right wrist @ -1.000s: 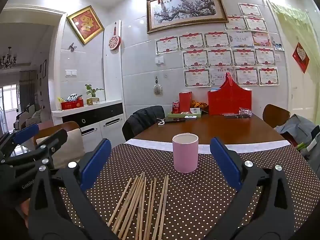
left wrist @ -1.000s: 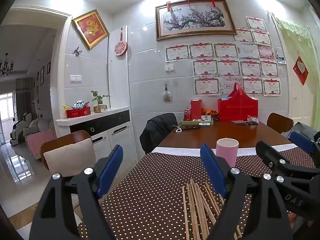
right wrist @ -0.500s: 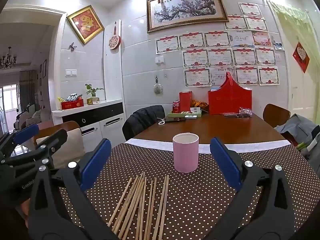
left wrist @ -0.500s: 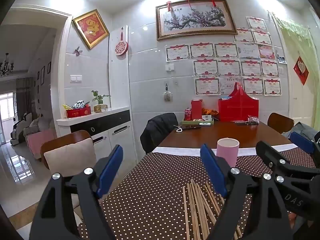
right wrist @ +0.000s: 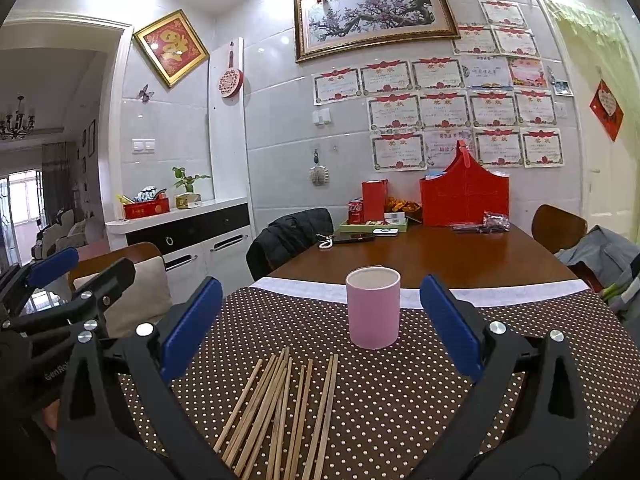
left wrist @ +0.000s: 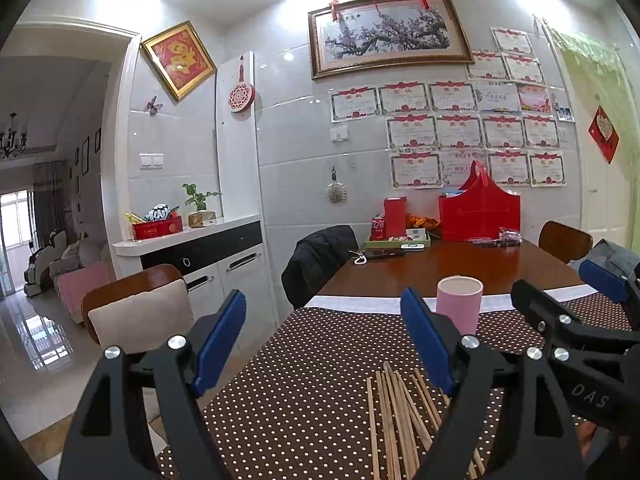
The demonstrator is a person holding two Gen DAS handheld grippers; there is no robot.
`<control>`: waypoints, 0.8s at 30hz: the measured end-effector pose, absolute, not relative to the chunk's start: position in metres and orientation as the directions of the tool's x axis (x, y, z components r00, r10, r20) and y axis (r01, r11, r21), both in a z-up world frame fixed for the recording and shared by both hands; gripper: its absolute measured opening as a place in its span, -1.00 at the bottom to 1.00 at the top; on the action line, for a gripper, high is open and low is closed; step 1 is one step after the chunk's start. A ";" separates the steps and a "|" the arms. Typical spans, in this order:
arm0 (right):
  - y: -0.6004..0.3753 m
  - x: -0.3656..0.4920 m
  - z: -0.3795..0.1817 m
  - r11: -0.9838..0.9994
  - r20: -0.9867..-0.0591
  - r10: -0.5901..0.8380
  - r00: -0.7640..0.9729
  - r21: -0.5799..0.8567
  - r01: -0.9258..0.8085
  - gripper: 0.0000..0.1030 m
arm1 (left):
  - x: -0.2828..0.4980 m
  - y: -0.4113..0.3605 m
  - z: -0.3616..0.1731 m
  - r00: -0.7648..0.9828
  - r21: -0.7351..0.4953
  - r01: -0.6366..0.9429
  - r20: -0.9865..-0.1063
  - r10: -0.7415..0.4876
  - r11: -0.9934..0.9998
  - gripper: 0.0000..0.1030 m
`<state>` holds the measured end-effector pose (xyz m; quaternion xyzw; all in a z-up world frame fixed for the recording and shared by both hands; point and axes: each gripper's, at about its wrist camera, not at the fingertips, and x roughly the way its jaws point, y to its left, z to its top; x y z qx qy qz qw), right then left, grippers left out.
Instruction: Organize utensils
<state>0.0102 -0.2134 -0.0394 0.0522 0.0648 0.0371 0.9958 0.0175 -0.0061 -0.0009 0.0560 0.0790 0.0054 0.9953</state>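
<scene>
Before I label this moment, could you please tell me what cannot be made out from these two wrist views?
- Chopsticks: near ends cut off by the bottom edge in the right wrist view; in the left wrist view the left gripper finger hides some, so no exact count.
- Pink cup: the inside is hidden by its own wall in both views.
- Certificates: text too small to read.
- Right gripper: open, nothing between the fingers.

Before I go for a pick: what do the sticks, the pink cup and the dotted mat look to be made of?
Chopsticks: likely bamboo or light wood, matte tan with a faint grain. Pink cup: smooth, matte and opaque with a pale inside, probably plastic or ceramic; I cannot tell which. Dotted mat: brown with white dots, flat and low-sheen, seemingly cloth or vinyl.
</scene>
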 end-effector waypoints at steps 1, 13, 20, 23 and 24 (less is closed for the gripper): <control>-0.214 0.014 -0.040 0.991 -0.129 0.088 0.988 0.111 -0.074 0.89 | 0.020 -0.007 -0.001 0.987 0.117 -0.009 -0.156 0.027 0.993 0.52; -0.225 0.047 -0.045 0.980 -0.186 0.163 0.969 0.141 -0.137 0.88 | 0.049 -0.018 -0.003 0.974 0.113 -0.058 -0.212 0.081 0.992 0.52; -0.220 0.036 -0.045 0.983 -0.186 0.149 0.971 0.134 -0.126 0.88 | 0.038 -0.016 -0.004 0.978 0.131 -0.053 -0.193 0.078 0.990 0.52; -0.211 0.024 -0.043 0.987 -0.175 0.126 0.976 0.118 -0.106 0.88 | 0.026 -0.011 -0.006 0.980 0.144 -0.065 -0.179 0.090 0.987 0.52; -0.209 0.020 -0.043 0.988 -0.171 0.121 0.978 0.113 -0.103 0.88 | 0.022 -0.009 -0.007 0.981 0.144 -0.063 -0.174 0.088 0.988 0.52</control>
